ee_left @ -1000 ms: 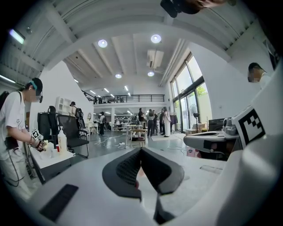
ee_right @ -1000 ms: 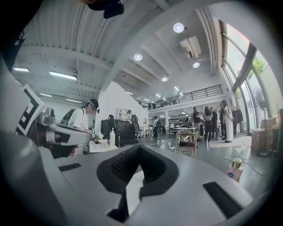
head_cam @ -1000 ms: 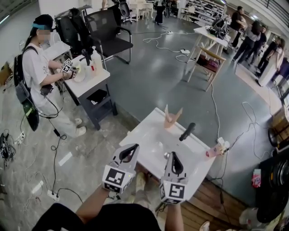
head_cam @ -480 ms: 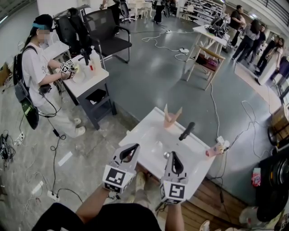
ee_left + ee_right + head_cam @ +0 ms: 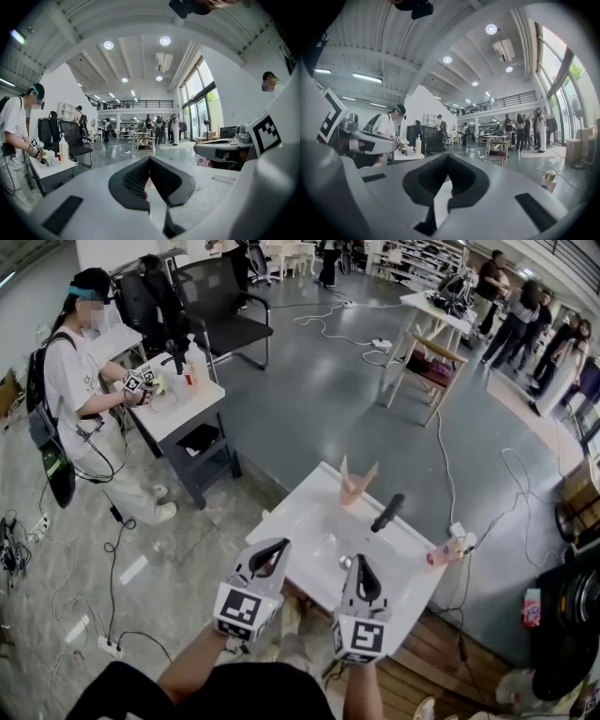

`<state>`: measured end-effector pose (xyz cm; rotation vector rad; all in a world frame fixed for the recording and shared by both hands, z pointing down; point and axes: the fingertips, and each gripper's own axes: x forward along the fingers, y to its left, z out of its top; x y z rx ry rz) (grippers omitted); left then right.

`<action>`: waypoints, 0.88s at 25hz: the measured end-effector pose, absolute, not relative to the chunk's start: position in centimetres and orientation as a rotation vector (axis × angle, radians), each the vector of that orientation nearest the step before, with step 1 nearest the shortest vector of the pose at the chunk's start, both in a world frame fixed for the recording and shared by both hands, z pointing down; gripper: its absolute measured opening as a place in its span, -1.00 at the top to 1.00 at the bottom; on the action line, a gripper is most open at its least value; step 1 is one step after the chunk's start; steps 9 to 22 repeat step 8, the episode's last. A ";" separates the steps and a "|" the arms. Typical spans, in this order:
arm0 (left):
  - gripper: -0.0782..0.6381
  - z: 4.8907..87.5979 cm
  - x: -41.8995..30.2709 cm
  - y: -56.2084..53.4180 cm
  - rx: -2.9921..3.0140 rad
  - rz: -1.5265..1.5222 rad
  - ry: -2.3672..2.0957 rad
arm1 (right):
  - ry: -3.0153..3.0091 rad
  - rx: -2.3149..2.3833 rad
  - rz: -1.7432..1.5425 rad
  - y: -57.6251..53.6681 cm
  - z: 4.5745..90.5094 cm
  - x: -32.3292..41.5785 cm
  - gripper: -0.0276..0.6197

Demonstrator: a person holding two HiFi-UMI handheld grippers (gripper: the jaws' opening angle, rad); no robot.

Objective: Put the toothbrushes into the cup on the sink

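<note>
1. Since a second ago nothing of ours has moved. Our left claw and right claw hover side by side over the near edge of the sink.
2. Both claws are pressed together and empty. The right reaches level and the left tips slightly down.
3. Beyond the black faucet, the peach cup stands at the far edge, with what look like toothbrushes in it.
4. Far left, the person has shifted slightly at their desk.

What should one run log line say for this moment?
left gripper: shut, empty | right gripper: shut, empty | both: at near edge of sink | cup: far edge
</note>
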<state>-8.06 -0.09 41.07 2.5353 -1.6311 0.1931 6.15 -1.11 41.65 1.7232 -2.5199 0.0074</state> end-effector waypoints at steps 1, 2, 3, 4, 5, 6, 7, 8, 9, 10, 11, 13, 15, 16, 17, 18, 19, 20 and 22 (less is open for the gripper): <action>0.77 41.1 -8.0 -0.1 2.537 0.193 -1.629 | -2.519 1.727 0.004 -1.1 41.5 6.2 0.93; 0.77 41.1 -7.9 -0.1 2.538 0.193 -1.628 | -2.519 1.729 0.000 -1.2 41.4 6.2 0.93; 0.77 41.1 -7.9 -0.1 2.539 0.193 -1.628 | -2.523 1.727 0.000 -1.2 41.4 6.2 0.93; 0.77 41.2 -7.9 -0.2 2.539 0.193 -1.628 | -2.526 1.724 0.003 -1.2 41.6 6.1 0.93; 0.77 41.2 -7.9 -0.2 2.541 0.193 -1.628 | -2.526 1.722 0.005 -1.2 41.8 6.2 0.93; 0.77 41.2 -7.9 -0.2 2.542 0.192 -1.629 | -2.526 1.722 0.007 -1.2 41.9 6.2 0.93; 0.77 41.2 -7.9 -0.3 2.543 0.190 -1.629 | -2.525 1.722 0.007 -1.2 41.9 6.2 0.93; 0.77 41.2 -7.9 -0.3 2.543 0.188 -1.629 | -2.523 1.722 0.008 -1.2 42.0 6.2 0.93; 0.77 41.2 -7.9 -0.3 2.543 0.188 -1.629 | -2.523 1.722 0.008 -1.2 42.0 6.2 0.93; 0.77 41.2 -7.9 -0.3 2.543 0.188 -1.629 | -2.523 1.722 0.008 -1.2 42.0 6.2 0.93; 0.77 41.2 -7.9 -0.3 2.543 0.188 -1.629 | -2.523 1.722 0.008 -1.2 42.0 6.2 0.93; 0.77 41.2 -7.9 -0.3 2.543 0.188 -1.629 | -2.523 1.722 0.008 -1.2 42.0 6.2 0.93; 0.77 41.2 -7.9 -0.3 2.543 0.188 -1.629 | -2.523 1.722 0.008 -1.2 42.0 6.2 0.93; 0.77 41.2 -7.9 -0.3 2.543 0.188 -1.629 | -2.523 1.722 0.008 -1.2 42.0 6.2 0.93; 0.77 41.2 -7.9 -0.3 2.543 0.188 -1.629 | -2.523 1.722 0.008 -1.2 42.0 6.2 0.93; 0.77 41.2 -7.9 -0.3 2.543 0.188 -1.629 | -2.523 1.722 0.008 -1.2 42.0 6.2 0.93; 0.77 41.2 -7.9 -0.3 2.543 0.188 -1.629 | -2.523 1.722 0.008 -1.2 42.0 6.2 0.93; 0.77 41.2 -7.9 -0.3 2.543 0.188 -1.629 | -2.523 1.722 0.008 -1.2 42.0 6.2 0.93; 0.77 41.2 -7.9 -0.3 2.543 0.188 -1.629 | -2.523 1.722 0.008 -1.2 42.0 6.2 0.93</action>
